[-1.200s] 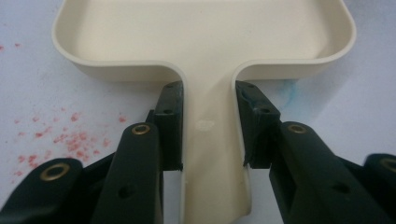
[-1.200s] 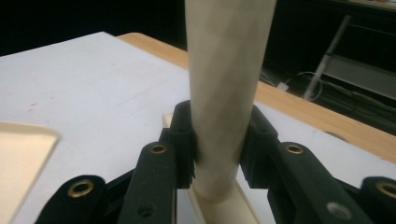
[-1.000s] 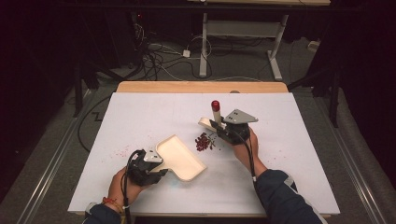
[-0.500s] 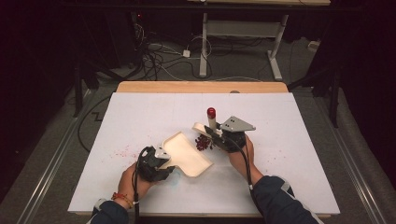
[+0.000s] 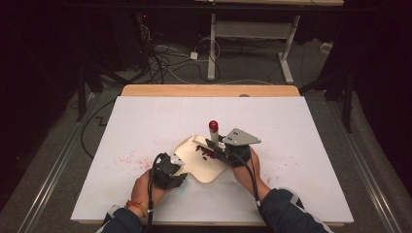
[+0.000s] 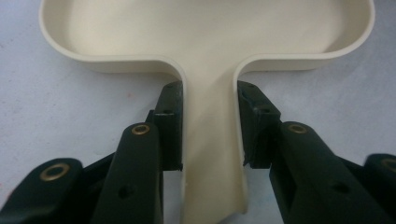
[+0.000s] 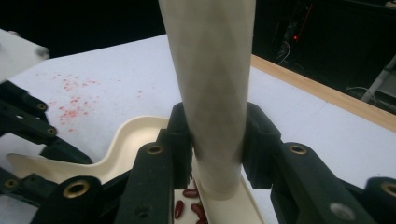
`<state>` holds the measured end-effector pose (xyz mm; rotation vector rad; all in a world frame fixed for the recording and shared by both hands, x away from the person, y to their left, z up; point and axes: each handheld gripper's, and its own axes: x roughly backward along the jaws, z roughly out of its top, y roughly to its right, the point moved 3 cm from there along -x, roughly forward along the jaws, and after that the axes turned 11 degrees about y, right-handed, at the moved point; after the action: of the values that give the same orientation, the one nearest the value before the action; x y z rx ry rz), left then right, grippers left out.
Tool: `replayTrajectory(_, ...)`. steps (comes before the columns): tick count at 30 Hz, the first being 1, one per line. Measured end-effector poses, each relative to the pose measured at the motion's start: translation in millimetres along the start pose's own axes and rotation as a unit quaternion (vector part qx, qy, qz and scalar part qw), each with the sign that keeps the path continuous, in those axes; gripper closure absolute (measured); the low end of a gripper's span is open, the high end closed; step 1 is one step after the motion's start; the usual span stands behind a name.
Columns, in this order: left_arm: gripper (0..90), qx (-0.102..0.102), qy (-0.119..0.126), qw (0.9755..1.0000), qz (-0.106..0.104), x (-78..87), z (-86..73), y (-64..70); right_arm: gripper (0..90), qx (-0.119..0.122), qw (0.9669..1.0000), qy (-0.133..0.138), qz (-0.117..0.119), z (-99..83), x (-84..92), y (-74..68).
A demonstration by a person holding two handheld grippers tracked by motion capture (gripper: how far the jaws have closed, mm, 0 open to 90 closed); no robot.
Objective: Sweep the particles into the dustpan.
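A cream dustpan (image 5: 201, 165) lies flat on the white table, and my left gripper (image 5: 167, 171) is shut on its handle. In the left gripper view the black pads (image 6: 170, 126) press both sides of the dustpan's handle (image 6: 210, 140). My right gripper (image 5: 228, 153) is shut on an upright cream tool handle (image 7: 215, 93) with a red top (image 5: 213, 126). Dark red beans (image 5: 206, 153) lie at the pan's far edge, just left of that gripper. Close up, the beans (image 7: 189, 205) sit right under the handle's lower end.
Red stains (image 5: 128, 158) speckle the white sheet left of the pan, with fainter ones to the right (image 5: 286, 162). The table's wooden far edge (image 5: 209, 90) borders a dark floor with cables (image 5: 160, 58) and a desk frame (image 5: 252, 29).
The left gripper has pushed the dustpan to the right. The right gripper with its tool has come left and nearer, and the beans now lie at the pan's edge.
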<state>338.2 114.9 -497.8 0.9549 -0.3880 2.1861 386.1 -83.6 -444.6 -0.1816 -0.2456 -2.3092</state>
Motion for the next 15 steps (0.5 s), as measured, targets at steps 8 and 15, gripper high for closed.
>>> replayTrajectory(8,63.7,0.009,0.004,0.9999,-0.001,-4.5,1.7,0.3,70.0,-0.002,0.9997,0.003,0.025,6.7,4.1,-21.5)
replayTrajectory(15,63.8,0.010,0.006,0.9999,-0.002,-5.3,0.7,0.0,70.9,-0.004,0.9991,0.011,0.042,10.1,4.7,-33.4)
